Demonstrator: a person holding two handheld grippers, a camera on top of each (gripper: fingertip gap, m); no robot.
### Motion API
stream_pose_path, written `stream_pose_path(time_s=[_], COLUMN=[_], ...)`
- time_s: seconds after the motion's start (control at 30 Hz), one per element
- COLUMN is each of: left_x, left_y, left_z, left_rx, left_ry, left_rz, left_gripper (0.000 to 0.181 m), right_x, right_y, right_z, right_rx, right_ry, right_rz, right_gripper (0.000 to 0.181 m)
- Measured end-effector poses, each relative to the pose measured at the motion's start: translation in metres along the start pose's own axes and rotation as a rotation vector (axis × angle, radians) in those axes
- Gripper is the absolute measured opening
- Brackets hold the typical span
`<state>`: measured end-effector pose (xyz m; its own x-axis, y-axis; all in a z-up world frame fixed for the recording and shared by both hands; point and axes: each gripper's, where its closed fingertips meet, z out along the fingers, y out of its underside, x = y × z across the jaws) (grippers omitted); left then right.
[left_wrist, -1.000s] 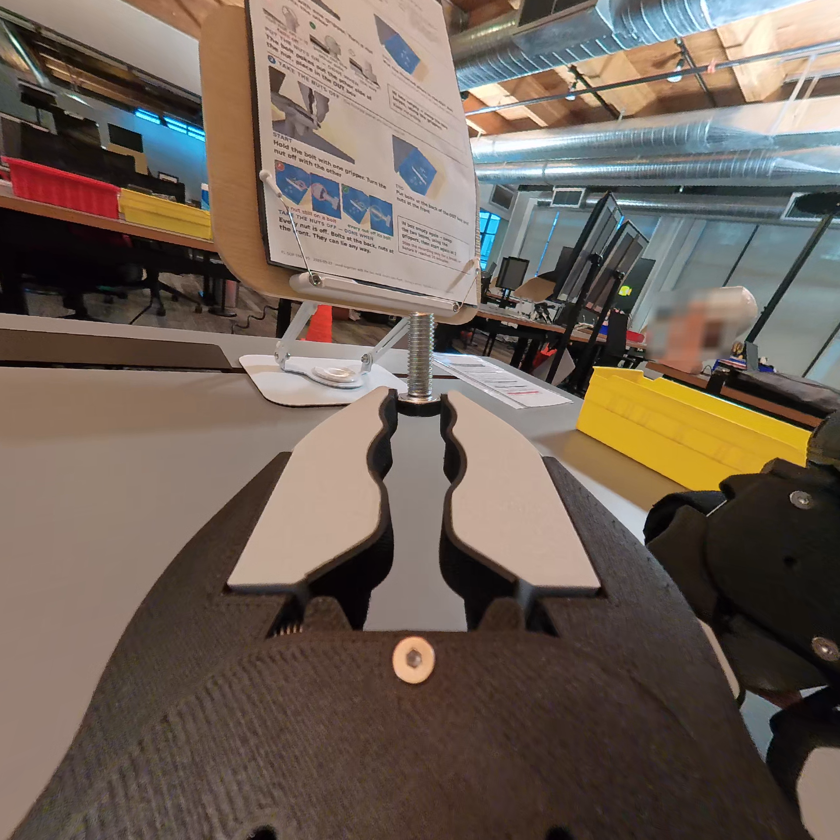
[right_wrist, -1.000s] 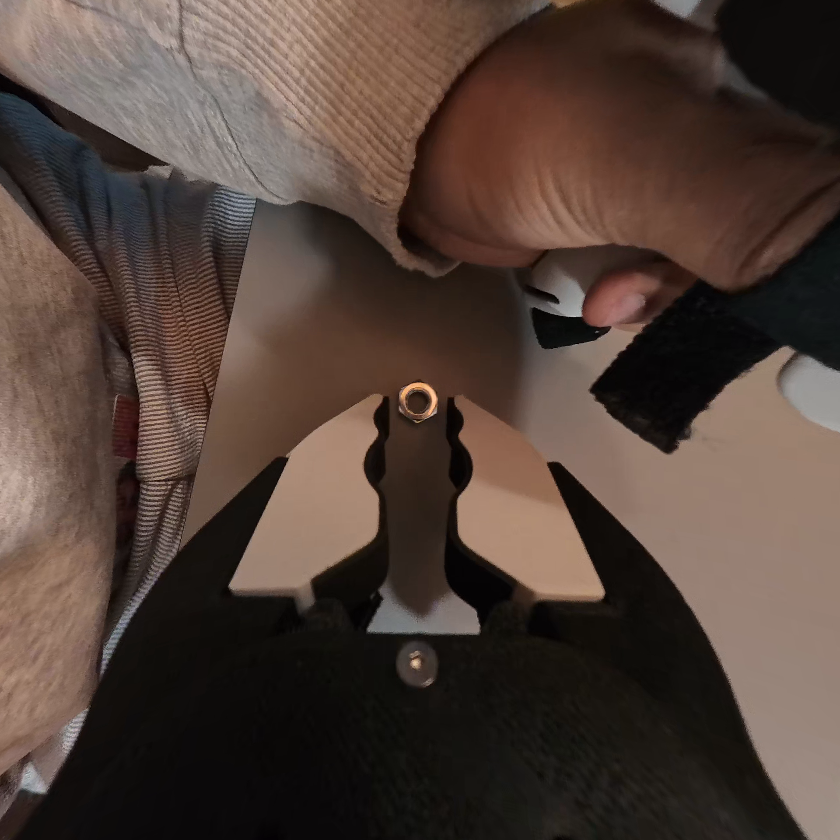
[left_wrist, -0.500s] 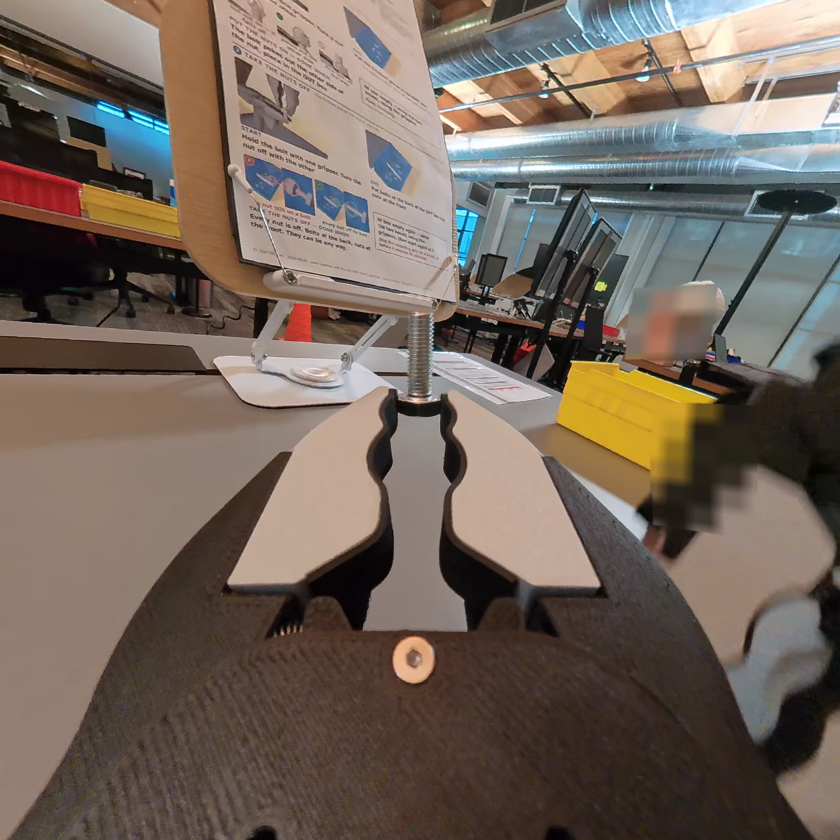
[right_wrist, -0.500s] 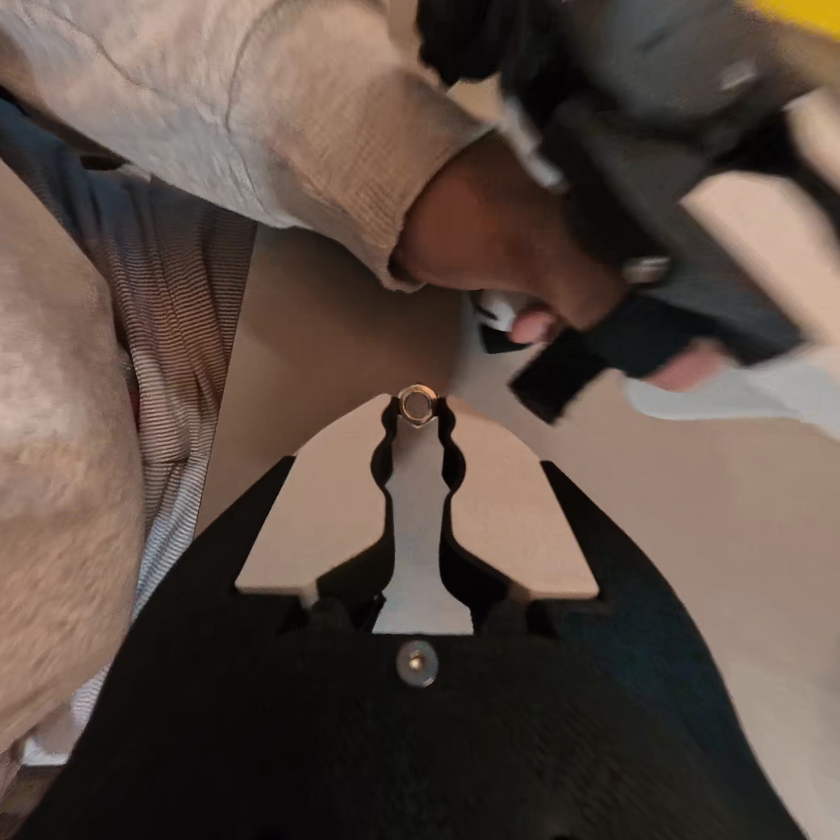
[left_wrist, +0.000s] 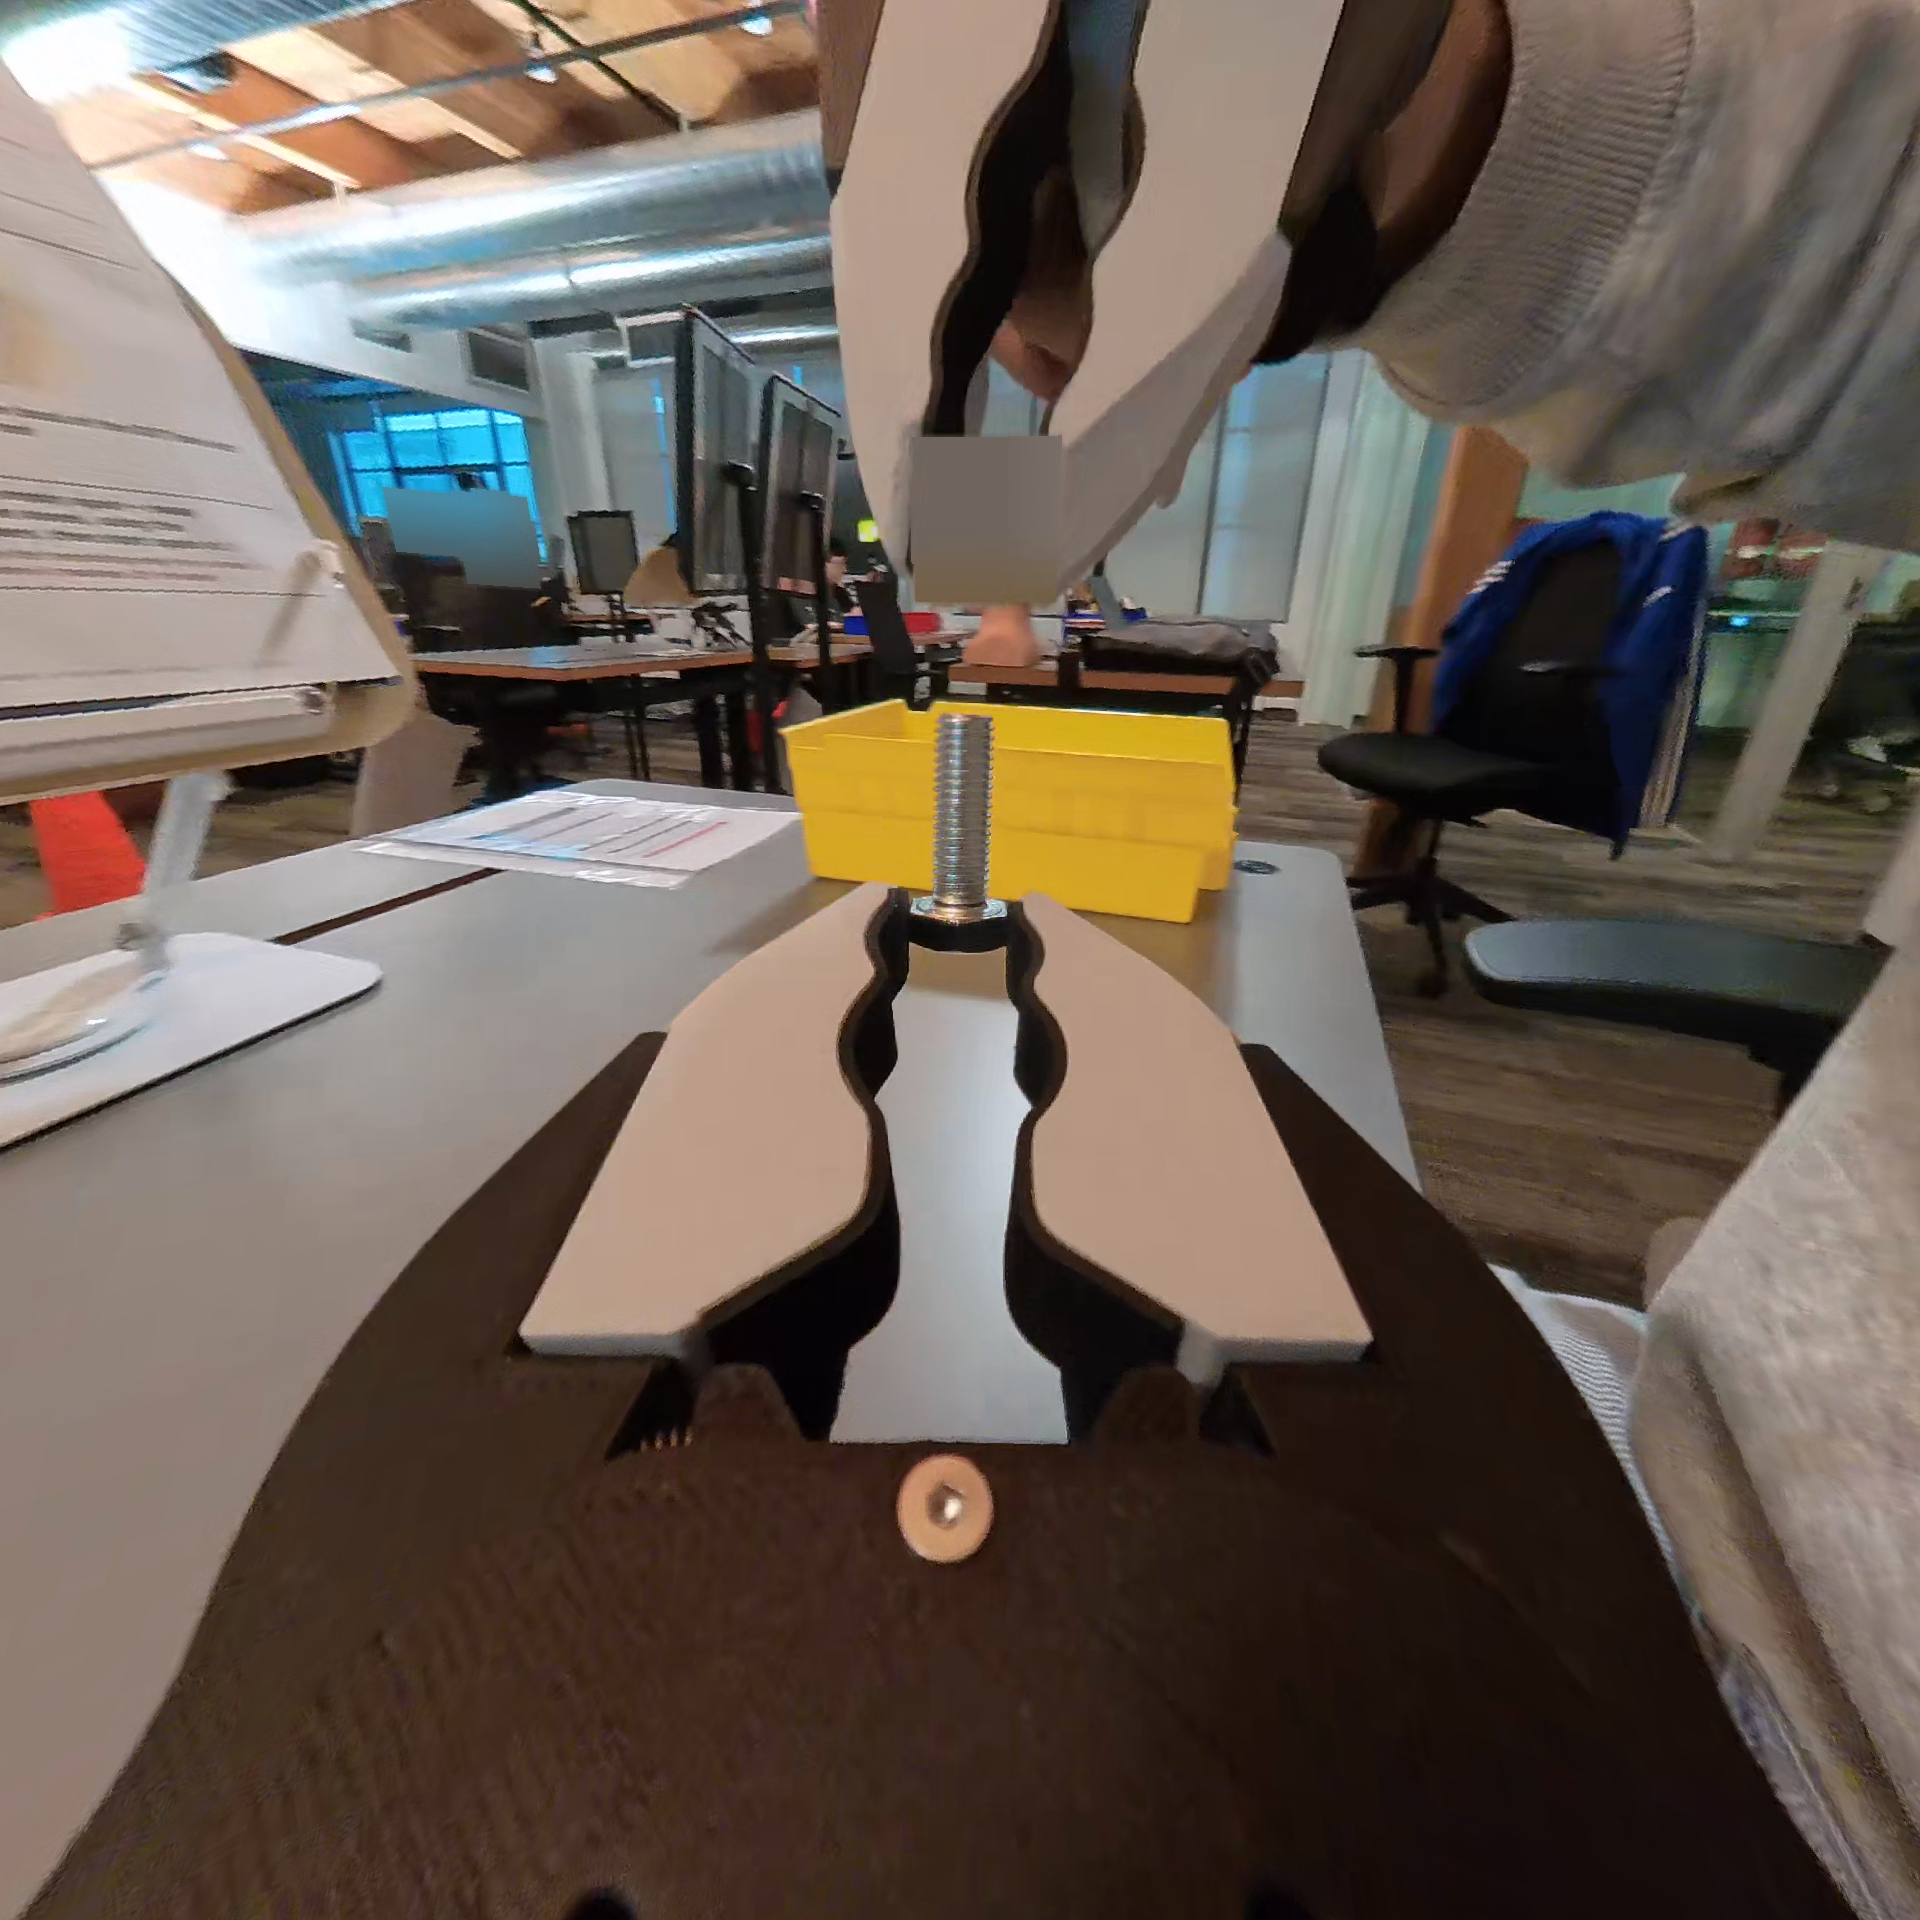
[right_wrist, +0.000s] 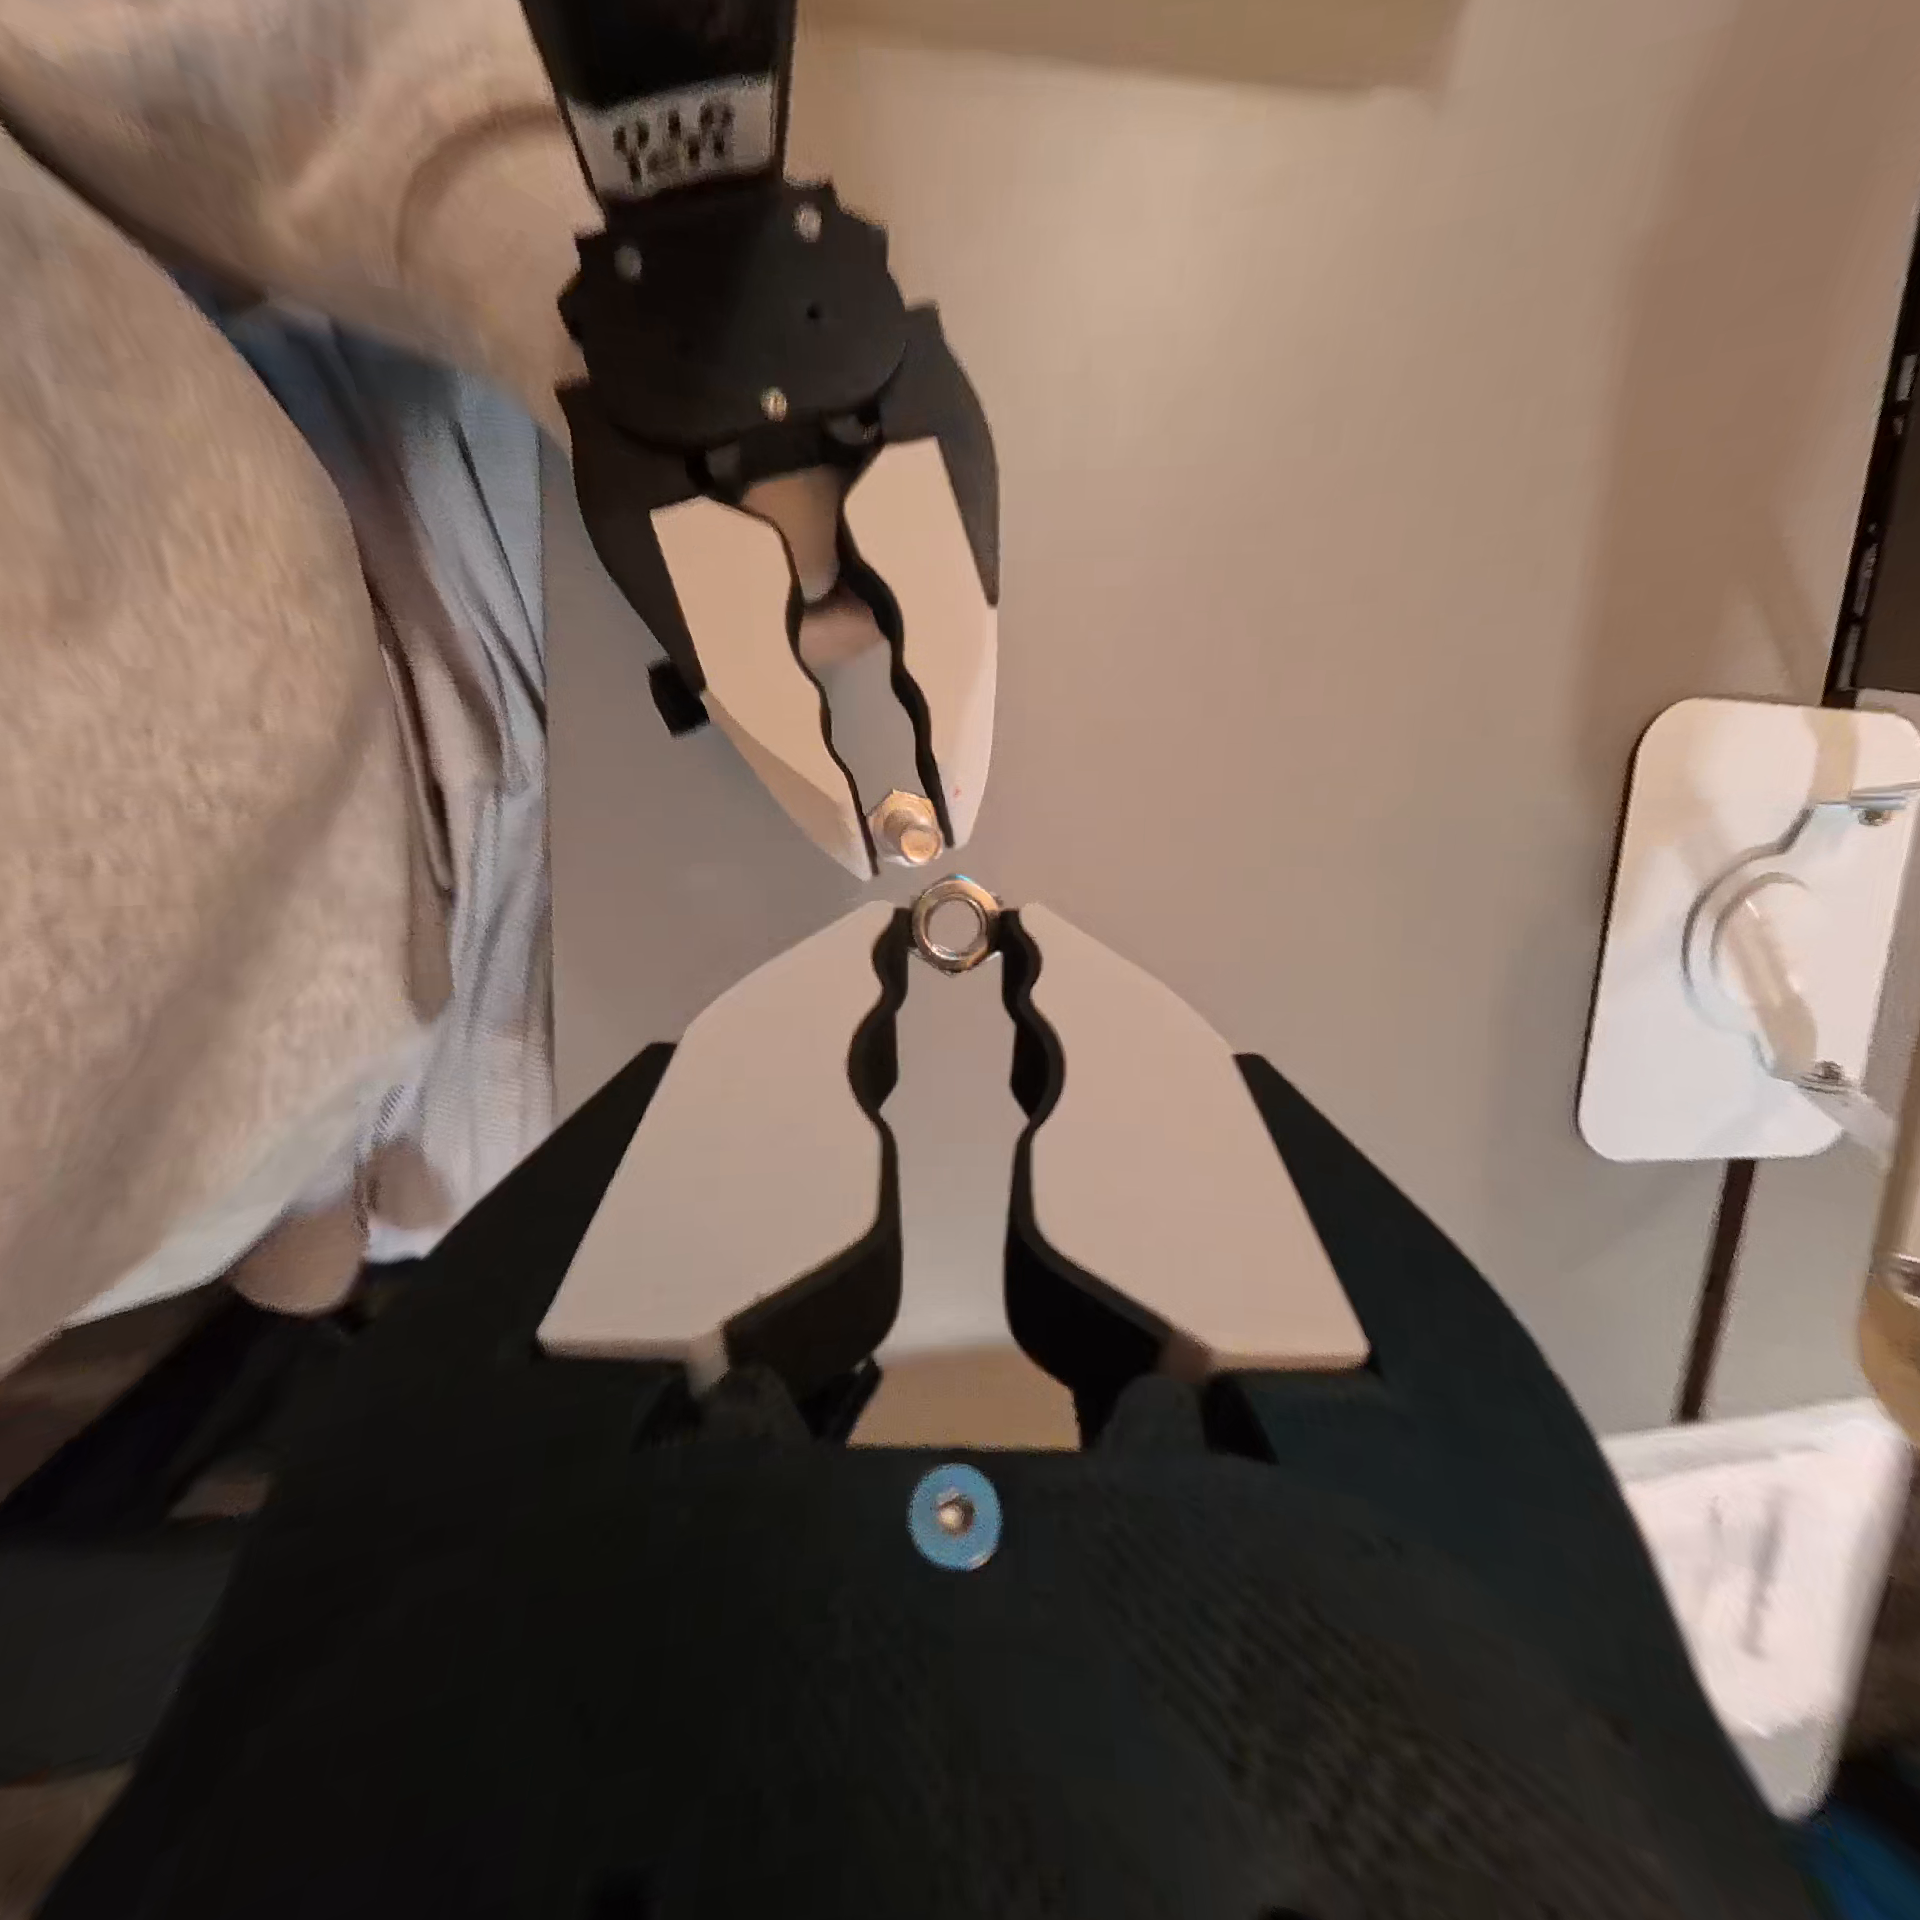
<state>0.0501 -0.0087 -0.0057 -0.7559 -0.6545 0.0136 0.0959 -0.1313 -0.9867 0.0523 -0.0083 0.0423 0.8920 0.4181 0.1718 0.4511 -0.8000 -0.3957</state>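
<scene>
Above the grey worktop (left_wrist: 312, 1143), the left tongs (left_wrist: 956, 920) are clamping a bolt (left_wrist: 962, 810) by its head, shaft pointing straight up. The right tongs (right_wrist: 951, 930) are pinching a nut (right_wrist: 950, 927), hole facing down, hanging over the bolt's tip, slightly offset and apart.
</scene>
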Motion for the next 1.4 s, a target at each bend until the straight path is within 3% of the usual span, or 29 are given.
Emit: stream_pose_path(time_s=[0.1,0.3,0.67,0.9,1.4], left_x=[0.011,0.017,0.029,0.025,-0.002], left_y=[0.004,0.001,-0.006,-0.009,-0.005], left_z=[0.002,0.001,0.0,-0.001,-0.001], left_rx=[-0.016,-0.006,0.026,0.049,0.02], left_ry=[0.046,0.075,0.118,0.108,-0.102], left_rz=[0.003,0.012,0.048,0.017,0.083], left_gripper=[0.02,0.02,0.02,0.019,0.019], right_x=[-0.016,-0.033,-0.037,-0.032,-0.009], right_y=[0.008,0.001,-0.005,-0.008,-0.009], right_z=[0.008,0.01,0.009,0.01,0.02], right_rx=[-0.062,-0.041,0.012,0.054,-0.001], right_ry=[-0.016,-0.06,-0.128,-0.136,0.06], right_rz=[-0.081,-0.154,-0.238,-0.188,0.025], right_gripper=[0.017,0.017,0.017,0.017,0.017])
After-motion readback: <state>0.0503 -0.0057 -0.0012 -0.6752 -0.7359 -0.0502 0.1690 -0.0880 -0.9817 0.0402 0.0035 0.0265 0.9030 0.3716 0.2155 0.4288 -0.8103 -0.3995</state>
